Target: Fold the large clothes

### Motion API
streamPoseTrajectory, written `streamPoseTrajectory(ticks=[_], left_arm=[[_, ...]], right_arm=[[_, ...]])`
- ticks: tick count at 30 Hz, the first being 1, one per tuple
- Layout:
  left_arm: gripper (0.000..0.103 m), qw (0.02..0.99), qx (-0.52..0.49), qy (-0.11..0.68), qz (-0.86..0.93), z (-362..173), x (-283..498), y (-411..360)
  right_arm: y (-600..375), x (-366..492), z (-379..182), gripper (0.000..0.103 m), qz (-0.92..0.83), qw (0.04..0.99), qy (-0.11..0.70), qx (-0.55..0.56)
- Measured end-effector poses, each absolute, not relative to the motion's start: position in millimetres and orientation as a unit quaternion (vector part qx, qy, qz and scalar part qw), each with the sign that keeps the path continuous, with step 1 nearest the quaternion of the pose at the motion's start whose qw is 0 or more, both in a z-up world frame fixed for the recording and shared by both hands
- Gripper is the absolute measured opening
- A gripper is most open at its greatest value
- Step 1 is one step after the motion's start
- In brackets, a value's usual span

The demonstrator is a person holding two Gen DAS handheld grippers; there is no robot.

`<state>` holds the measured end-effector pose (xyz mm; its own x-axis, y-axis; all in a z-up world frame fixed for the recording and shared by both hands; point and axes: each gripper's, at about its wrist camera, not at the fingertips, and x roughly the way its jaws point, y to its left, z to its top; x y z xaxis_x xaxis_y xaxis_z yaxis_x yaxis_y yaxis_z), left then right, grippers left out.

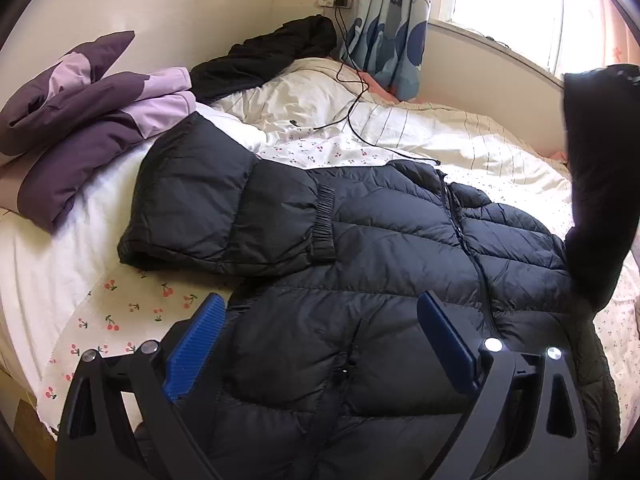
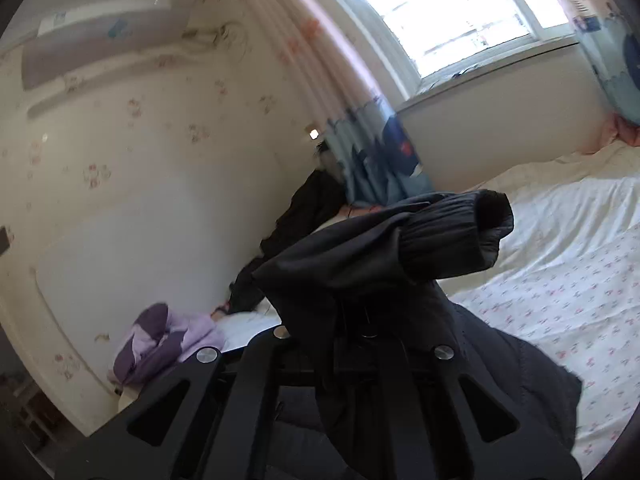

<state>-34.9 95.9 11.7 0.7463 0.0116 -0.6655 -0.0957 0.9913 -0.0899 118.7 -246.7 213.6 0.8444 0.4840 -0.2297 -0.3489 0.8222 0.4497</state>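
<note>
The black jacket (image 1: 380,248) lies spread on the bed (image 1: 500,152), the left tool (image 1: 320,336) wide open above its hem, while the right tool (image 2: 356,320) clamps its raised sleeve (image 2: 440,236).

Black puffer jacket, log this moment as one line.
black puffer jacket on bed | one sleeve folded across | right gripper shut on other sleeve, lifted | left gripper open
</note>
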Motion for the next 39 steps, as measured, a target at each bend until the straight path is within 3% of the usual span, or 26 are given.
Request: streamPoseTrajectory(ticks=[7, 22, 39], left_arm=[[0.093, 0.933, -0.075, 0.350, 0.034, 17.2, -39.7, 111.0], [0.093, 0.936, -0.065, 0.344, 0.029, 21.5, -43.2, 107.7], [0.093, 0.934, -0.072, 0.348, 0.038, 22.8, -39.0, 123.1]], right_arm=[[-166.1, 139.2, 158.8, 0.005, 0.250, 0.920, 0.220, 0.206], [-96.4, 157.1, 57.5, 0.005, 0.278, 0.890, 0.283, 0.225], [-32.1, 156.9, -45.6, 0.009, 0.278, 0.865, 0.397, 0.133]])
